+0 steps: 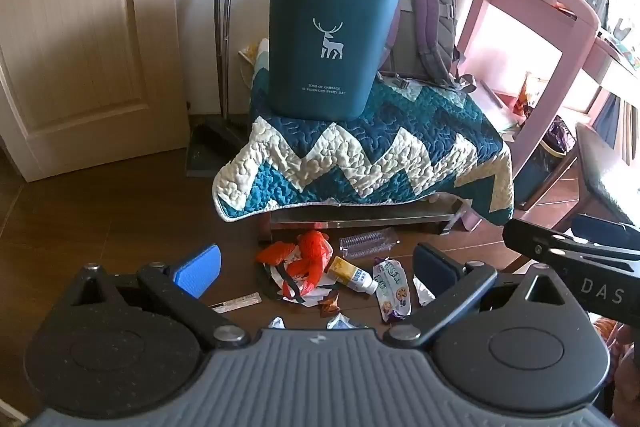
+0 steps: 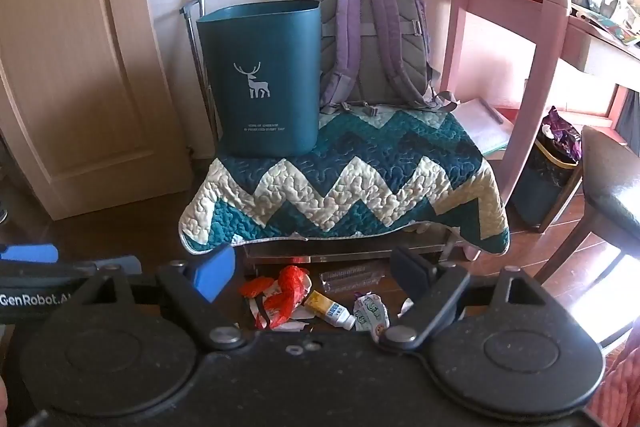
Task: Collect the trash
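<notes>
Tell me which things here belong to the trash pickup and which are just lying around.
Part of the job: teal bin; red plastic bag; clear bottle; small yellow bottle; snack wrapper.

Just lying about: purple backpack; zigzag quilt; dustpan; pink desk.

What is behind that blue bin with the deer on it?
A purple-and-grey backpack stands behind the bin, leaning against the wall, and metal poles rise at its other side. The bin hides the backpack's near edge and whatever lies directly behind it.
</notes>
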A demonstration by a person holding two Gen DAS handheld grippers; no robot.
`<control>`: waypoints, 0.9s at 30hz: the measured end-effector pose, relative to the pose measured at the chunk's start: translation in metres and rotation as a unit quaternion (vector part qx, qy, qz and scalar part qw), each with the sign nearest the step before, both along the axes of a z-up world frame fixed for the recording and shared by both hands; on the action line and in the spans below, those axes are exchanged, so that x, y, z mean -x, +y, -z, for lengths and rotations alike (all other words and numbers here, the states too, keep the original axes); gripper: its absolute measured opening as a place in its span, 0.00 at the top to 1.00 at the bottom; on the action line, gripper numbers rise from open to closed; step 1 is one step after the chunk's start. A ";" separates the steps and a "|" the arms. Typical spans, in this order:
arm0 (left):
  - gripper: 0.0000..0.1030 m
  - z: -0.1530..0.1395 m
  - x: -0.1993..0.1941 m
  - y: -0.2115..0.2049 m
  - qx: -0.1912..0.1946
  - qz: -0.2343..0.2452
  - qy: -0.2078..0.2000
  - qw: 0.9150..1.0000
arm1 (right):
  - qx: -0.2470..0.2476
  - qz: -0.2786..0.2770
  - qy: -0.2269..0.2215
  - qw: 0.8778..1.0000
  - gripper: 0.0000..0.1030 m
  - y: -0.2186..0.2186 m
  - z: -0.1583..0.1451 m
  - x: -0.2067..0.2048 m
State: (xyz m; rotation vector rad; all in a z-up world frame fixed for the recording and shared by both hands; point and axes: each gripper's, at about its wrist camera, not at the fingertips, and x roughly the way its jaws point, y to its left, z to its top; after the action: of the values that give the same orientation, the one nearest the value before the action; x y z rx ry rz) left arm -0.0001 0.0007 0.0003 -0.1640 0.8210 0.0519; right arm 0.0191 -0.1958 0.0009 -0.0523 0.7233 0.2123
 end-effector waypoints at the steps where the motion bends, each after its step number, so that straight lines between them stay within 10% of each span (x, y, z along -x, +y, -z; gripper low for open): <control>1: 0.00 0.000 0.000 0.000 -0.002 0.000 0.001 1.000 | 0.001 0.000 0.002 1.000 0.18 0.001 0.001 0.000; 27: 0.00 -0.024 -0.011 0.007 0.015 -0.003 0.029 0.999 | -0.012 0.008 -0.014 1.000 0.18 -0.011 -0.025 -0.002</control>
State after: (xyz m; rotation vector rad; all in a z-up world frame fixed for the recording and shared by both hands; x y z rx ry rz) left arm 0.0105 0.0074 0.0241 -0.1936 0.8798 0.0501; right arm 0.0208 -0.2066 0.0258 -0.0262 0.6922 0.2050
